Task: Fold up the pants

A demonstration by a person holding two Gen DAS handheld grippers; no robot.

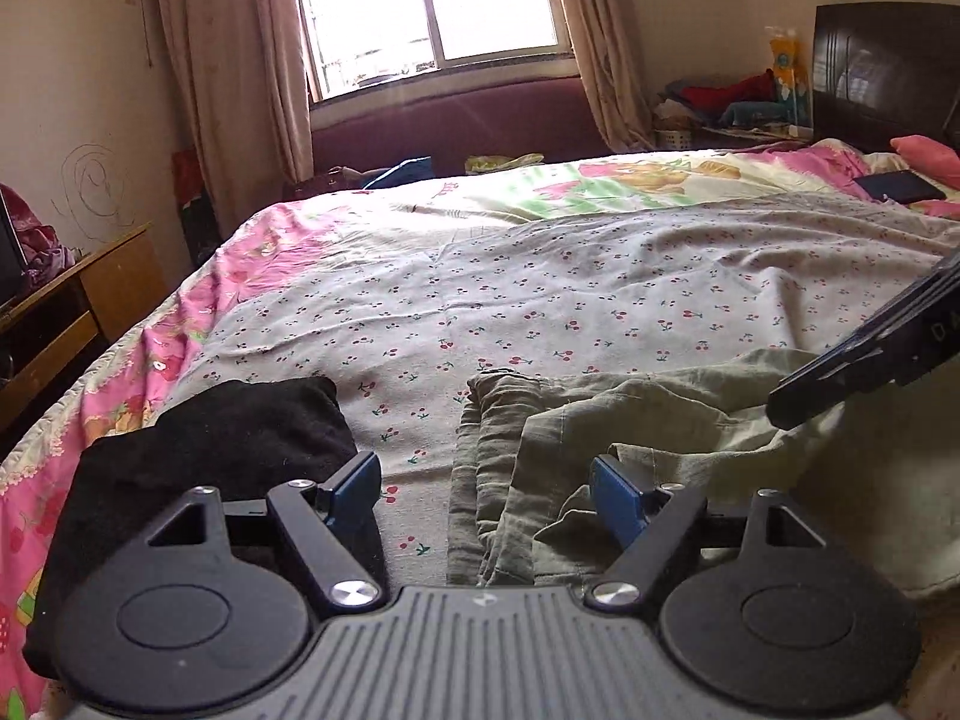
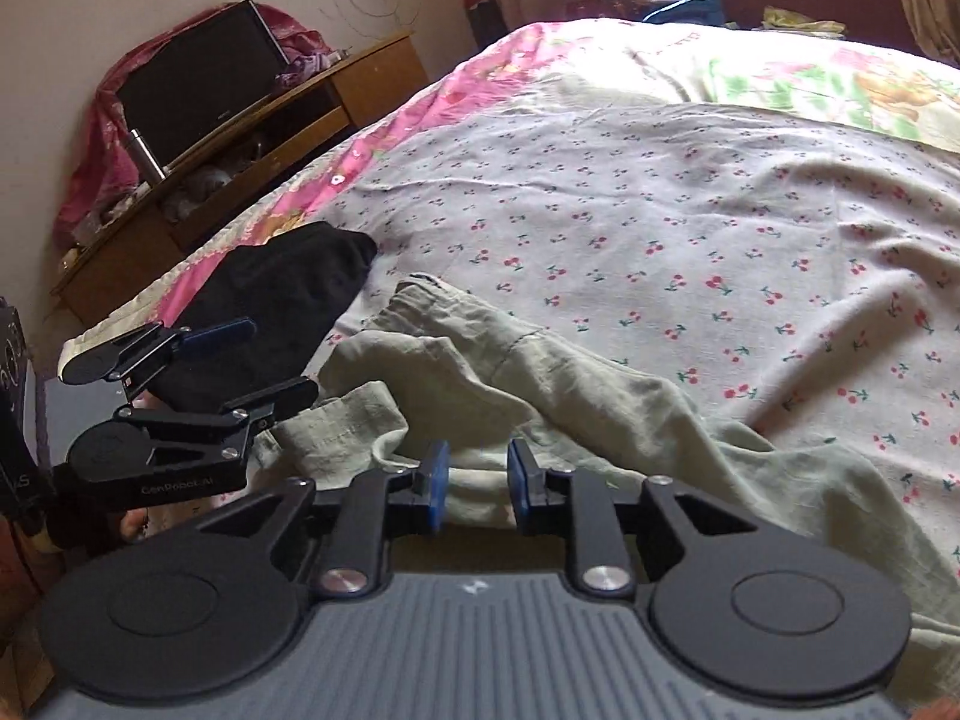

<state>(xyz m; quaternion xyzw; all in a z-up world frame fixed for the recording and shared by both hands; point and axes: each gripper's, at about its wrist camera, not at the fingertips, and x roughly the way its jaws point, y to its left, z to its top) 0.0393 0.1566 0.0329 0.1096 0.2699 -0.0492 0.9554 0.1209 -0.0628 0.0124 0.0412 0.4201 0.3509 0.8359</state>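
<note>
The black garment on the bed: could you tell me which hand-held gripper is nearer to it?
Left hand-held gripper: right beside the black garment. Right hand-held gripper: farther, over the olive pants.

Crumpled matt olive cloth pants (image 2: 480,372) on thin cherry-print cotton sheet (image 2: 660,228)

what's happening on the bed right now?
A person is working with two handheld grippers over crumpled olive-green pants on the cherry-print sheet. The left gripper is wide open above the pants' edge, holding nothing. The right gripper has a narrow gap with nothing visibly pinched. The pants are not folded yet. A black garment lies beside them.
</note>
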